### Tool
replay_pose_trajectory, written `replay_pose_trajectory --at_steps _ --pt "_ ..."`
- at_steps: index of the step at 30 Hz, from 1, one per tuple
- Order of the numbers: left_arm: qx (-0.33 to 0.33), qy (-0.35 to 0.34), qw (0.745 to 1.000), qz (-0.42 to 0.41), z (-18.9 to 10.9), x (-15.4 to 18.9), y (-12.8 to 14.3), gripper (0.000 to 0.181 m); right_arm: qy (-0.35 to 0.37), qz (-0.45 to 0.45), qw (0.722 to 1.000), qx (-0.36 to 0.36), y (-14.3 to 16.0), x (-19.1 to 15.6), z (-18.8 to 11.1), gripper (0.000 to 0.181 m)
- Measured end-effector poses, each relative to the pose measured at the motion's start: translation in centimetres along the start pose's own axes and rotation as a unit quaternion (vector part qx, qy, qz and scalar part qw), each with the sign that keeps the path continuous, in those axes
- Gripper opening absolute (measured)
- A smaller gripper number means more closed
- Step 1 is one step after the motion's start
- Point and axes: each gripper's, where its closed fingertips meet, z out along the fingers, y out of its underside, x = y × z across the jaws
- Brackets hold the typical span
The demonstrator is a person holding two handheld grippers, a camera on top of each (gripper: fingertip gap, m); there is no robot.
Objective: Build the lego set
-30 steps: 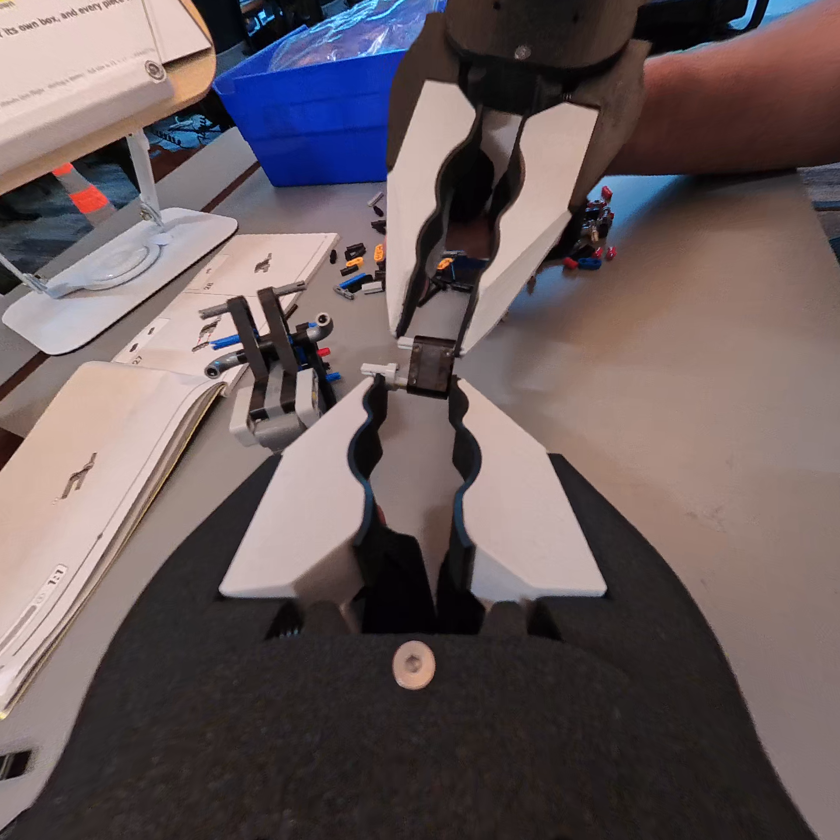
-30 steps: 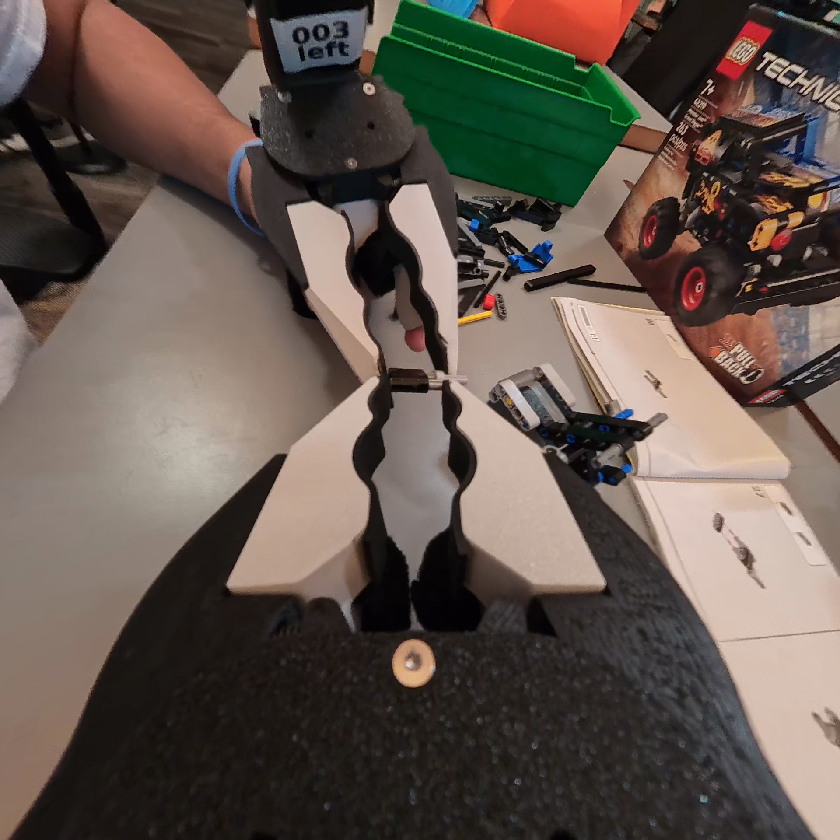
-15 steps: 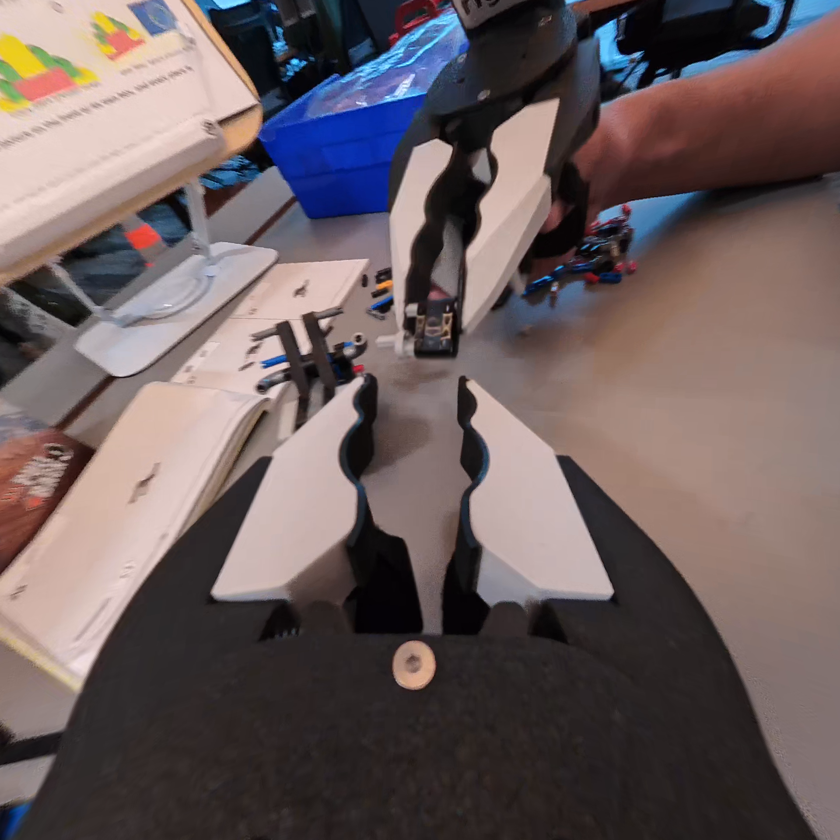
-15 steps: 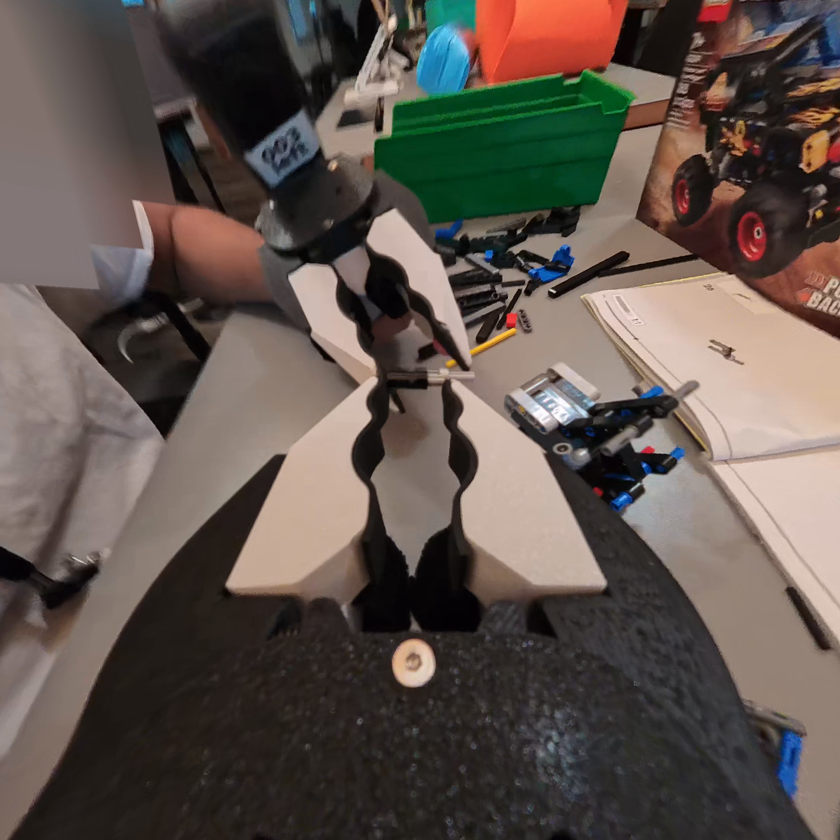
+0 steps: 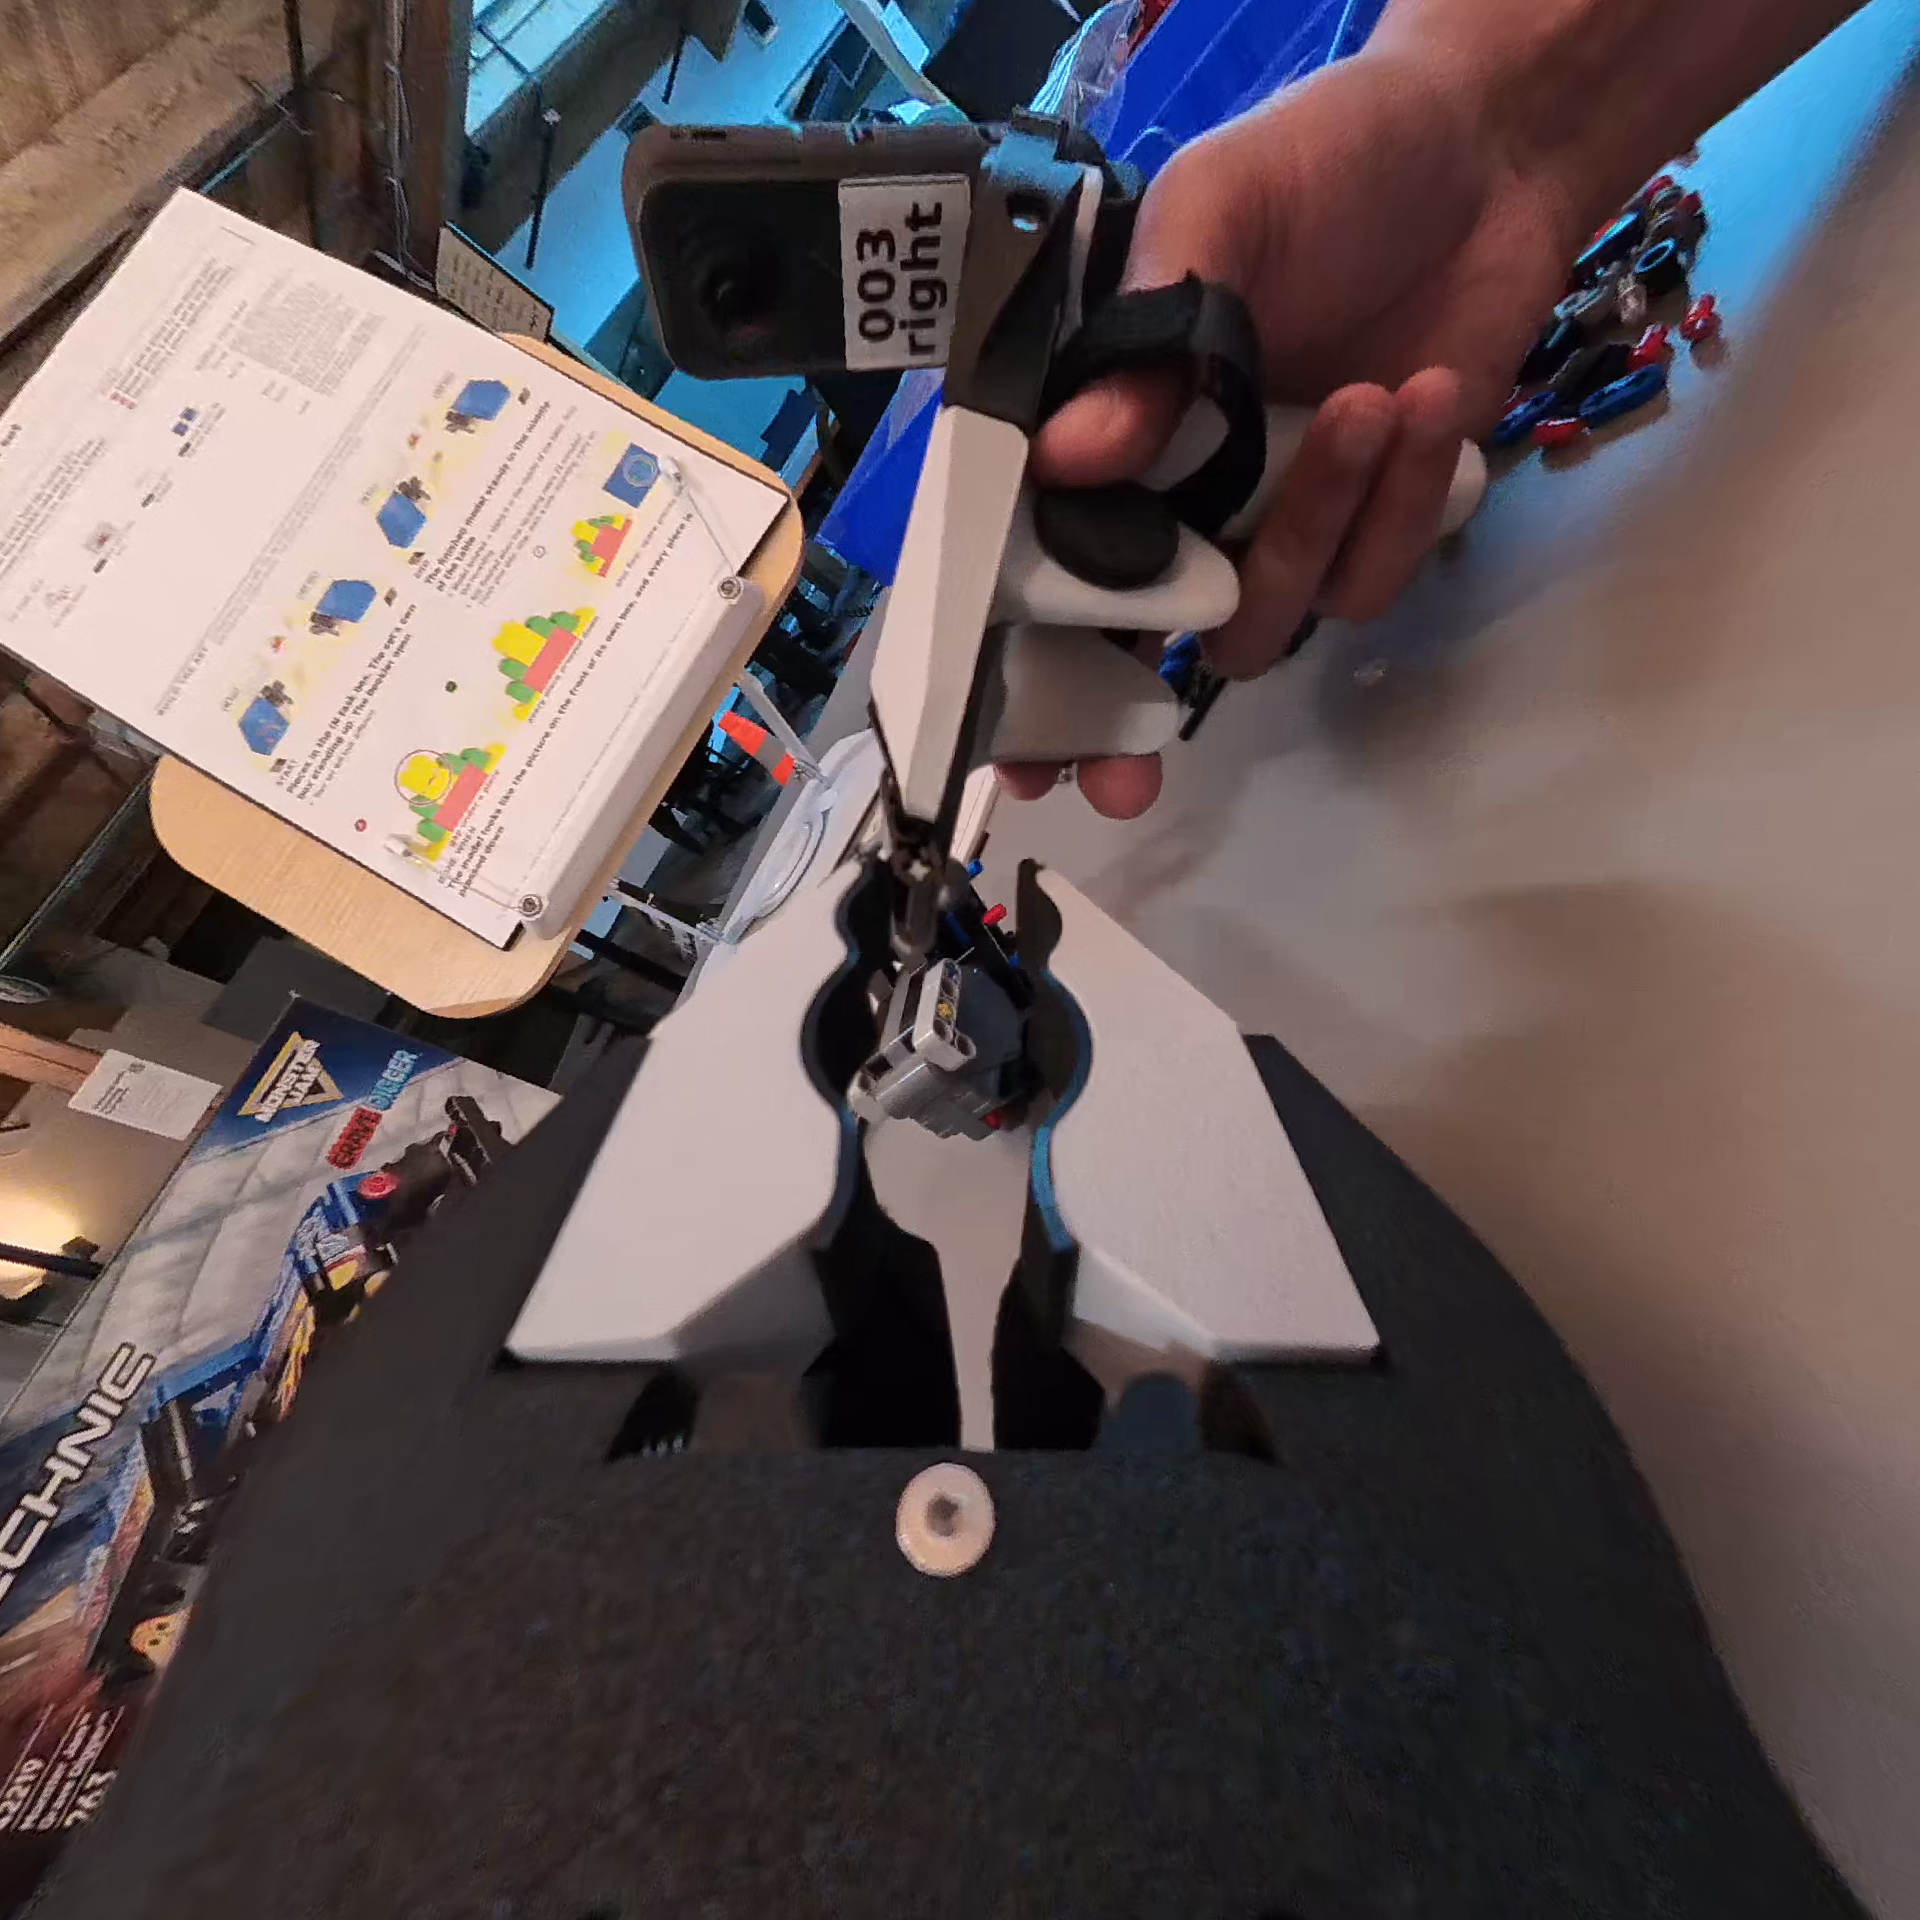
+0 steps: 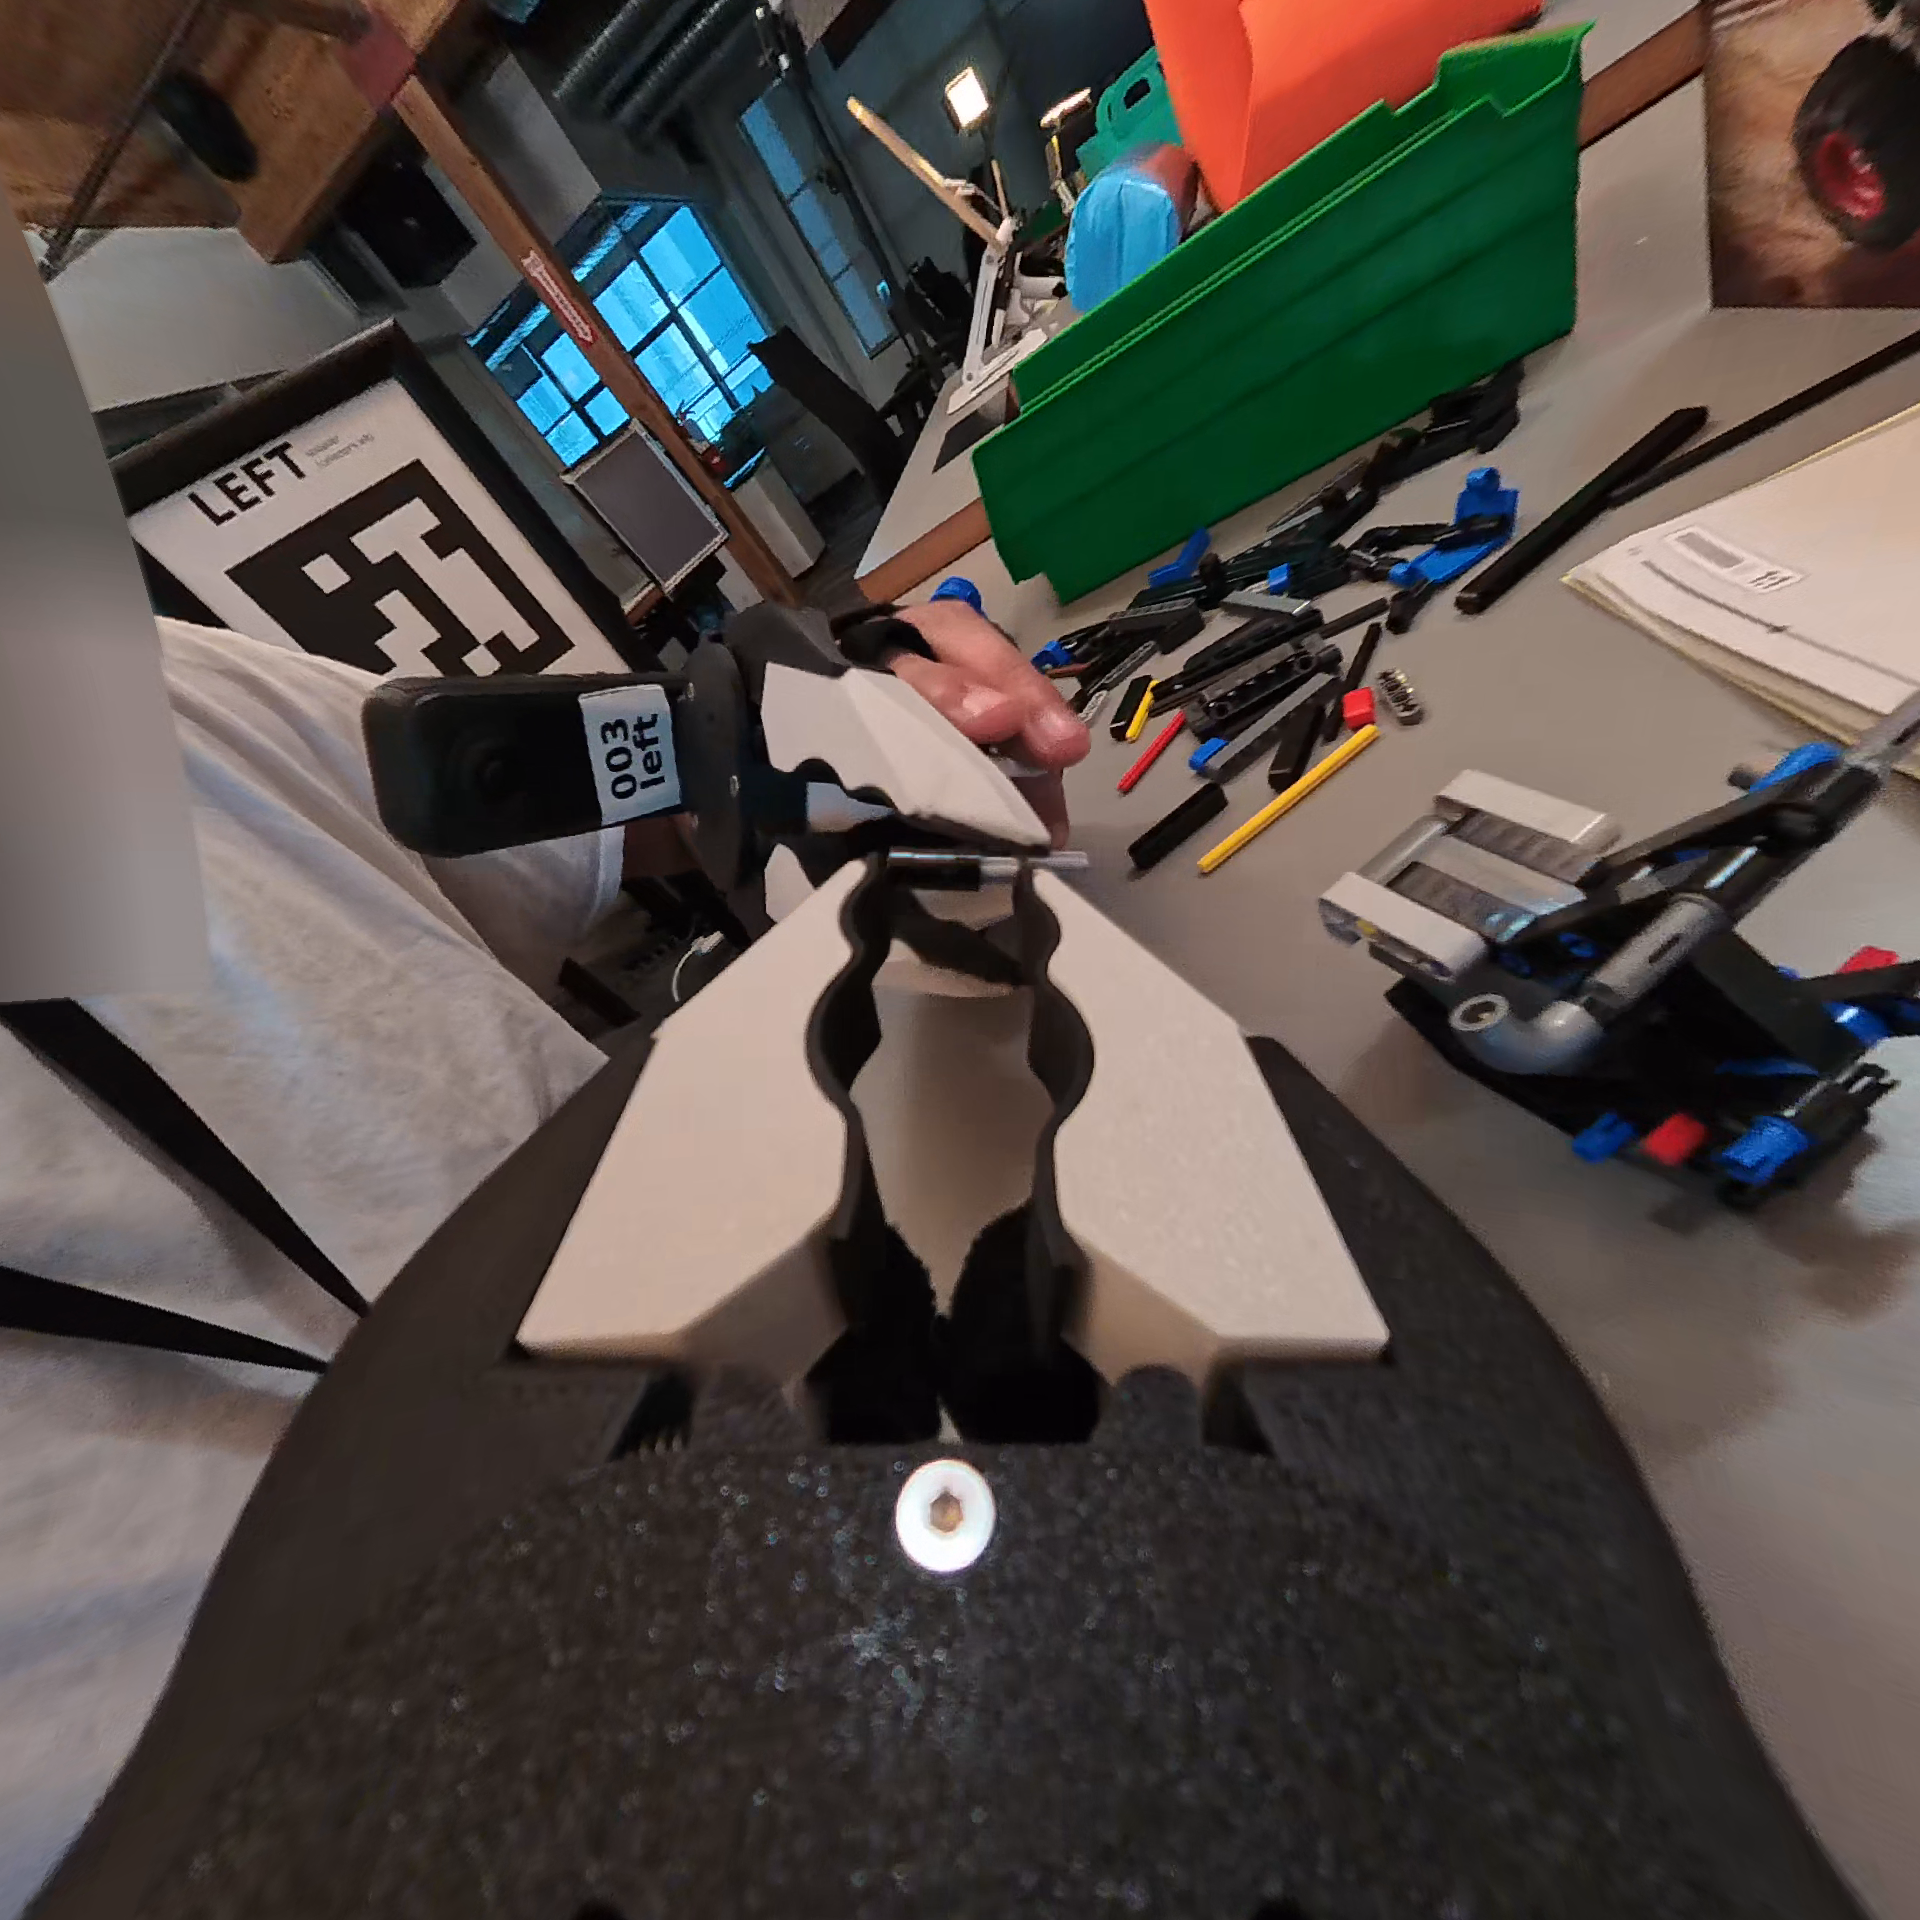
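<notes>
The right gripper (image 6: 951, 868) sits at the centre of the right wrist view, its two pale fingers closed on a small dark lego piece with a light grey pin (image 6: 982, 864) that lies crosswise between the tips. The left gripper (image 5: 940, 883) fills the lower centre of the left wrist view with its fingers spread apart and nothing clamped between them. In the gap between them shows the partly built lego model (image 5: 951, 1049), grey with black, blue and red parts, lying on the grey counter (image 5: 1610, 1039). In the right wrist view that model (image 6: 1621, 966) lies at the right middle, apart from both grippers.

Each gripper appears edge-on in the other's view, held by a hand (image 5: 1340, 343) and bearing a small white printed sticker beside its black camera. At the upper right of the right wrist view lie loose lego parts (image 6: 1278, 675) in black, blue, red and yellow, in front of a green bin (image 6: 1299, 343), with an open instruction booklet (image 6: 1766, 603) at the right edge. At the upper left of the left wrist view a printed sheet with coloured brick drawings (image 5: 364, 540) rests on a wooden stand. The set's box (image 5: 208, 1299), printed with a monster truck and branding, is at the lower left. A black-and-white marker board (image 6: 364, 561) stands at the left of the right wrist view.
</notes>
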Motion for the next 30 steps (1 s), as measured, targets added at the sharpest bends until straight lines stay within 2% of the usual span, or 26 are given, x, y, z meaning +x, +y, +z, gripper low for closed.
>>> replay_pose_trajectory --at_steps 2,6,8,9,11,13,17,19,21,25,28,30 --pt "0.006 -0.007 1.000 -0.003 -0.2 -0.3 -0.1 0.008 -0.008 0.005 1.000 -0.005 0.3 -0.2 0.3 0.022" --pt "0.012 0.012 0.999 -0.035 -0.2 -0.3 -0.1 0.006 -0.016 0.024 1.000 -0.001 0.2 -0.3 0.2 0.023" --pt "0.013 0.014 0.998 -0.054 -0.2 -0.5 -0.1 0.007 -0.005 0.004 1.000 0.006 0.0 -0.1 0.2 0.023" --pt "0.015 0.019 0.997 -0.073 -0.2 -0.6 -0.1 0.011 0.006 -0.019 1.000 0.010 -0.1 0.0 0.2 0.023" --pt "0.017 0.047 0.990 -0.133 -0.1 -0.6 -0.1 0.036 0.020 -0.076 0.996 0.031 -0.9 -0.3 -0.3 0.023" --pt "0.023 0.102 0.973 -0.205 -0.1 -0.1 -0.3 0.053 0.038 -0.140 0.989 0.041 -1.5 -0.5 -0.9 0.022" --pt "0.087 0.199 0.910 -0.353 -0.9 0.2 -2.4 0.054 0.022 -0.220 0.975 0.037 -1.1 -1.7 -1.0 0.023" --pt "0.098 0.214 0.897 -0.375 -1.1 0.1 -2.6 0.053 0.020 -0.256 0.966 0.031 -0.6 -2.0 -0.7 0.023" --pt "0.098 0.219 0.906 -0.348 -1.3 0.5 -2.8 0.044 0.028 -0.291 0.956 0.010 0.2 -2.0 -0.3 0.023" --pt "0.069 0.203 0.940 -0.265 -1.2 1.5 -2.3 0.043 0.044 -0.356 0.933 -0.038 1.3 -1.9 -0.4 0.023" --pt "0.041 0.200 0.949 -0.239 -0.9 1.9 -1.5 0.041 0.071 -0.380 0.919 -0.074 1.9 -1.2 -0.5 0.023" --pt "0.033 0.193 0.951 -0.240 -0.7 1.8 -1.1 0.040 0.088 -0.361 0.925 -0.081 1.9 -0.7 -0.6 0.023"
